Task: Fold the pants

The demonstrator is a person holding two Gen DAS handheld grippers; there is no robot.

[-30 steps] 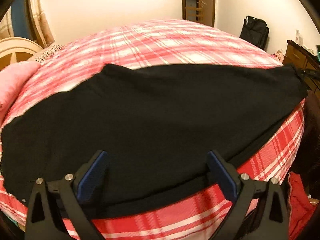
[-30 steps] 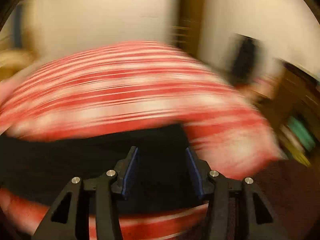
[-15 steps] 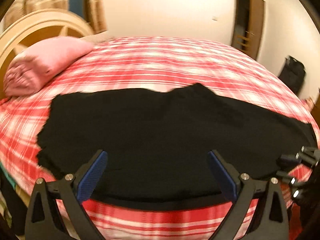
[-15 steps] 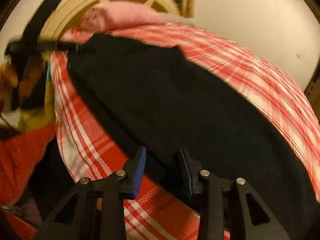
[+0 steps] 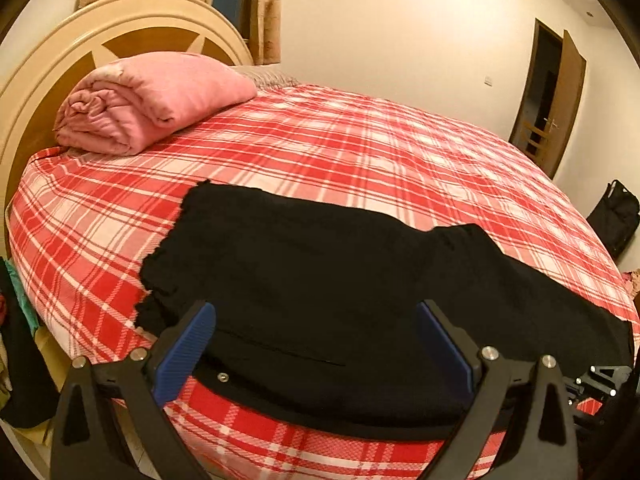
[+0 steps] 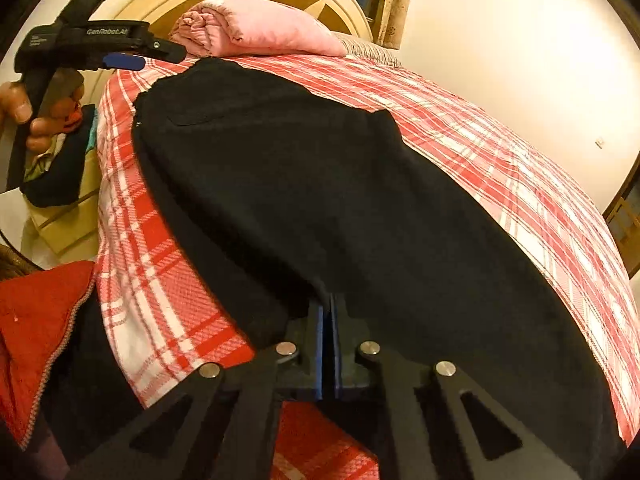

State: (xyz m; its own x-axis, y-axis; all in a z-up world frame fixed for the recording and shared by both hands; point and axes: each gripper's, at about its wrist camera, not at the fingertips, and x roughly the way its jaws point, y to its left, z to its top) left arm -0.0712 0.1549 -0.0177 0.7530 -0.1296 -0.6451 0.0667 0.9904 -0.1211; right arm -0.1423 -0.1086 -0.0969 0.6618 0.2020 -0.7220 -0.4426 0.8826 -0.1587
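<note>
Black pants (image 5: 320, 280) lie flat along the near edge of a bed with a red and white plaid sheet (image 5: 340, 152). My left gripper (image 5: 316, 344) is open and empty, hovering over the waist end with its button and pocket. It also shows in the right wrist view (image 6: 132, 58), held by a hand above the far end of the pants (image 6: 320, 184). My right gripper (image 6: 328, 320) is shut on the near edge of the pants at the leg end. Part of it shows at the left wrist view's lower right edge (image 5: 600, 380).
A folded pink blanket (image 5: 152, 96) lies by the wooden headboard (image 5: 60, 64). A door (image 5: 556, 100) and a black bag (image 5: 616, 216) stand at the far right wall. A red garment (image 6: 32, 328) and other clothes lie beside the bed on the near side.
My right gripper has closed from part open onto the pants' near edge. My left gripper has moved toward the waist end, staying open.
</note>
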